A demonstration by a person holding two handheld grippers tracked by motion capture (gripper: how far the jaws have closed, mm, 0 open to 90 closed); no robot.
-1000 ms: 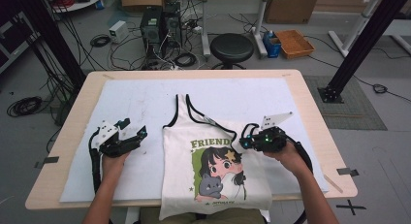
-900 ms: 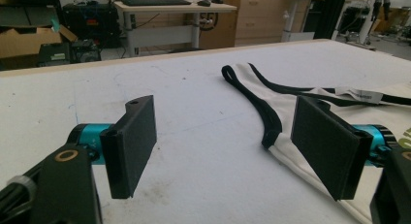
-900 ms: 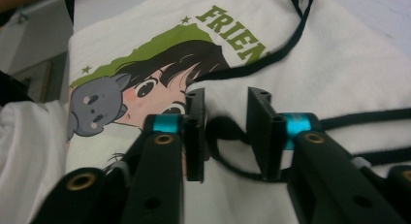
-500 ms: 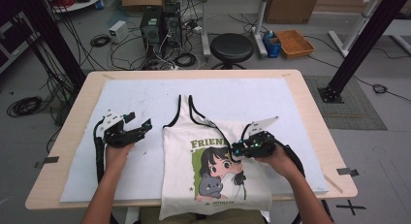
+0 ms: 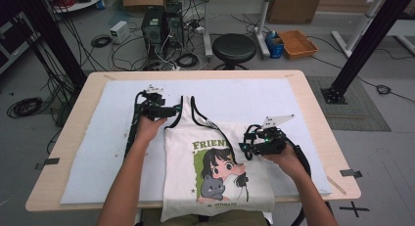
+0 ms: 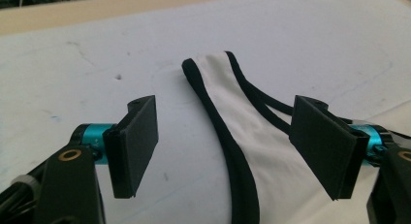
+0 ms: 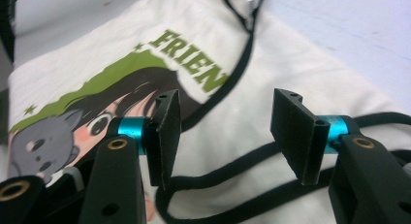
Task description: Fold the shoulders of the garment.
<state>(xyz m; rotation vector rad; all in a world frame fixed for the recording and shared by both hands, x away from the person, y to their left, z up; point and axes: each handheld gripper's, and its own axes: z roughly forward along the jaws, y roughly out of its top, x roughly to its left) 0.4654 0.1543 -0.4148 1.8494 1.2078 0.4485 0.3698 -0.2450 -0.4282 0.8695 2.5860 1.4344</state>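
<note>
White mat point(image 5: 303, 113); tank top point(image 5: 215, 187) hem hangs past the table edge

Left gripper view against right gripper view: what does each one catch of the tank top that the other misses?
The left gripper view catches the black-edged shoulder strap lying on the white mat, with the table's wooden edge beyond. The right gripper view catches the green FRIEND lettering and the cartoon print. Both share the white tank top with black trim, seen between open black jaws with nothing clamped.
</note>
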